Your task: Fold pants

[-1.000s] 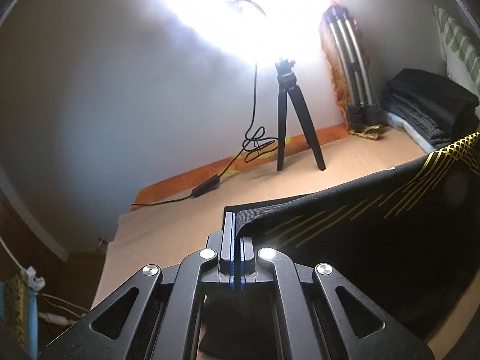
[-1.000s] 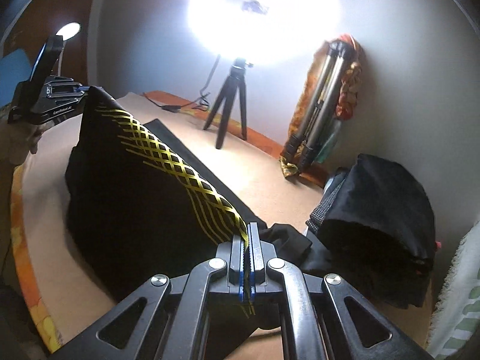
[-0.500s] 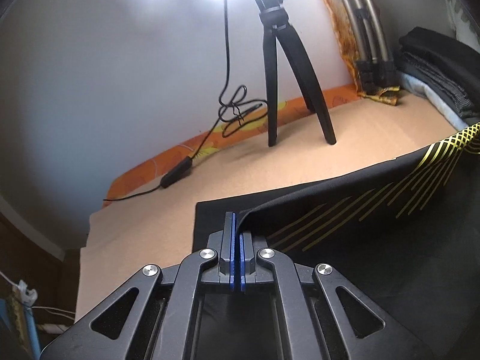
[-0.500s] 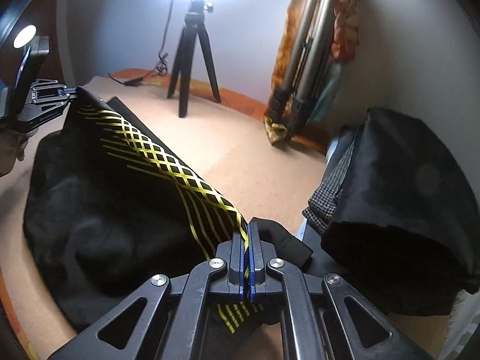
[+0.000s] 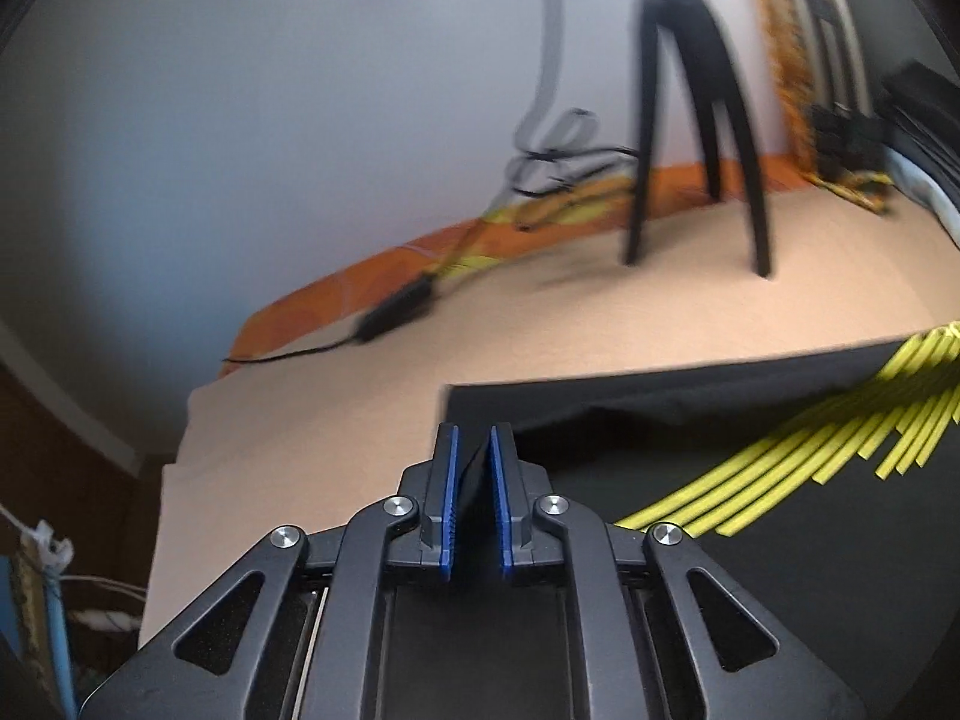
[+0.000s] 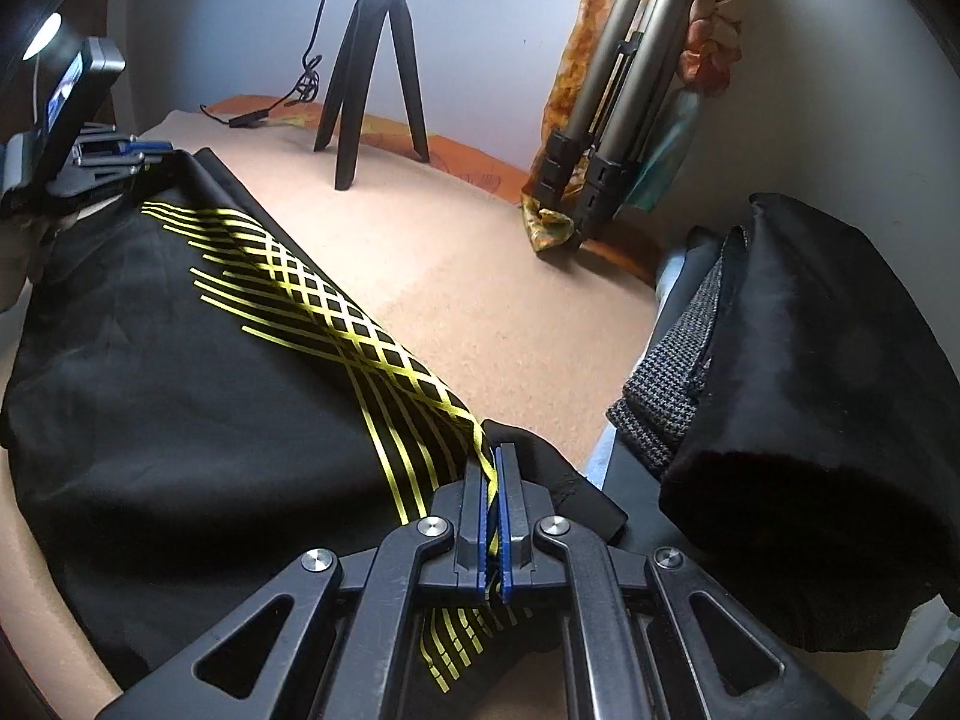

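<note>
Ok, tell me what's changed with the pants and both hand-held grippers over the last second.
The raised fold of the pants has come down flat onto the layer beneath. The left hand-held gripper is opening, fabric edge still between its pads. The right hand-held gripper stays shut on the pants. The tripod hasn't moved.

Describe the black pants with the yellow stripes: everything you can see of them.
The pants are black, of thin, smooth-looking cloth, with yellow stripes that cross into a lattice. They lie folded over on the tan surface, mostly flat, the top layer sagging in soft creases. The right gripper is shut on one corner of the folded edge. At the other corner the left gripper has its jaws opening, with a flap of black cloth between them.
</note>
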Demonstrator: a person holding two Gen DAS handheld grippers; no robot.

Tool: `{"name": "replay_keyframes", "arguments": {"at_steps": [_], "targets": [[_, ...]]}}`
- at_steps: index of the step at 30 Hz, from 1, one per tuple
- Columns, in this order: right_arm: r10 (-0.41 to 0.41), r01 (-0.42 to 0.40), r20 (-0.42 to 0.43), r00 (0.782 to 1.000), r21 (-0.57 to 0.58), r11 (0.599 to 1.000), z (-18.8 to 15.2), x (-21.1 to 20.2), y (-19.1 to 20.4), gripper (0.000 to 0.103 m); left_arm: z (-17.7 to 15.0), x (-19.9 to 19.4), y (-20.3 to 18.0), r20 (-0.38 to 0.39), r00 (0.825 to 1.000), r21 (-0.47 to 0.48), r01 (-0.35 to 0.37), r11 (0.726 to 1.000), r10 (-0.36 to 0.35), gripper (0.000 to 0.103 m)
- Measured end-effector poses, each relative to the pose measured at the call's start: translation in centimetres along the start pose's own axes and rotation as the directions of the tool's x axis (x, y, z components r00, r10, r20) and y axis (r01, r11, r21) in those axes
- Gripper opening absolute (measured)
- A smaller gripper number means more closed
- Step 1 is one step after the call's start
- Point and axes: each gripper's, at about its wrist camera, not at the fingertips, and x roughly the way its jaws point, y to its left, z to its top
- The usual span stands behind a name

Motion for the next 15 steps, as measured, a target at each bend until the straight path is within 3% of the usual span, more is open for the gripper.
{"name": "replay_keyframes", "arguments": {"at_steps": [5,9,11,15], "targets": [[-0.015,0.015,-0.013,1.0,-0.01,1.0,0.0,0.1,0.3,0.0,0.2,-1.1,3.7,0.022,0.999,-0.09,-0.039,0.995,0.041,0.01],[-0.011,0.011,-0.031,0.999,0.0,1.0,0.5,0.5,0.0,0.006,-0.4,-2.6,5.2,0.034,0.997,-0.084,-0.069,0.994,0.072,0.01],[-0.015,0.016,-0.032,0.999,0.008,1.0,0.7,0.3,-0.2,0.018,-0.8,-3.5,5.4,0.045,0.996,-0.074,-0.07,0.995,0.074,0.01],[-0.017,0.017,-0.02,1.0,0.04,0.999,1.0,-0.8,-0.6,0.019,-1.7,-5.6,5.3,0.064,0.997,-0.052,-0.046,0.998,0.05,0.011]]}}
